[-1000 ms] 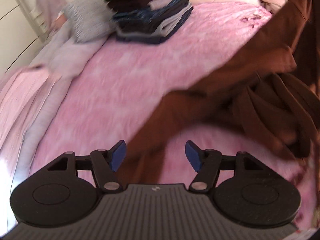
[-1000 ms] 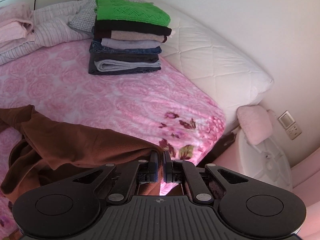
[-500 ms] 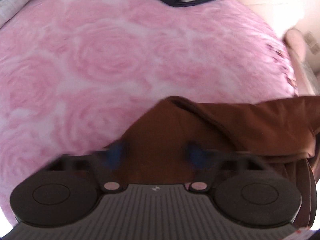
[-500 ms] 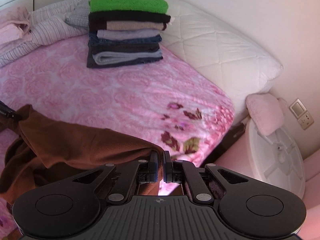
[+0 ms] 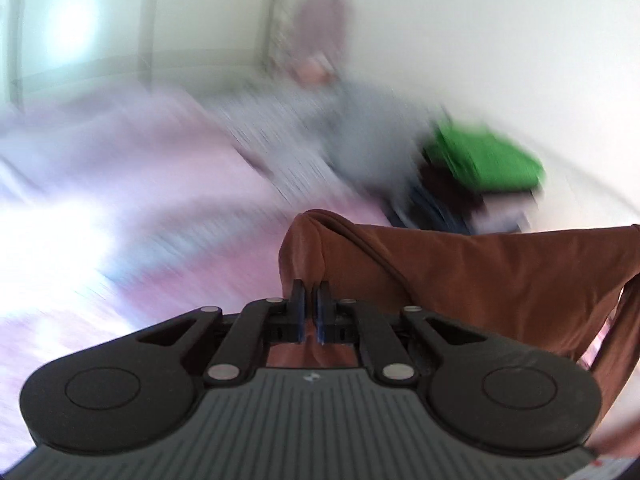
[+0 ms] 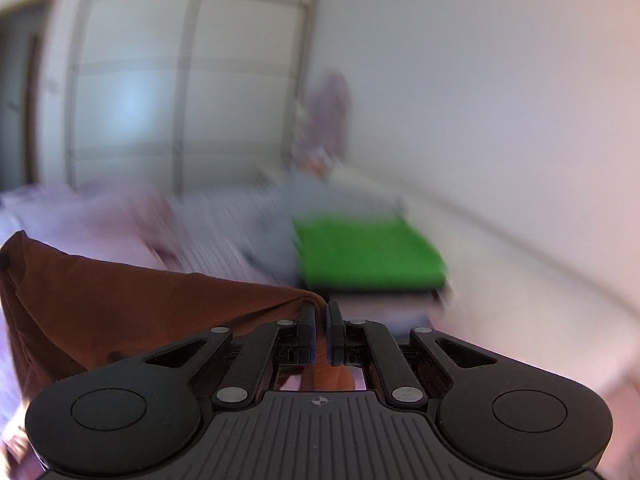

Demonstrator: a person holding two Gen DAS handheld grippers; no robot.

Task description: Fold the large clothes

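A large brown garment [image 5: 500,280] hangs stretched between both grippers above the pink bed. My left gripper [image 5: 311,292] is shut on one corner of it, and the cloth runs off to the right in the left wrist view. My right gripper [image 6: 320,312] is shut on the other corner of the brown garment [image 6: 140,308], which spreads to the left and droops down at the frame's left edge. Both views are blurred by motion.
A stack of folded clothes with a green top [image 6: 368,252] stands on the bed [image 5: 200,208] ahead, also seen as a green top [image 5: 488,160] in the left wrist view. Grey striped bedding [image 5: 320,136] lies behind. A wardrobe [image 6: 180,88] and a white wall are farther back.
My left gripper went from open over the garment to shut on its corner. Both grippers rose, lifting the brown garment off the bed; the views now look toward the wardrobe and wall.
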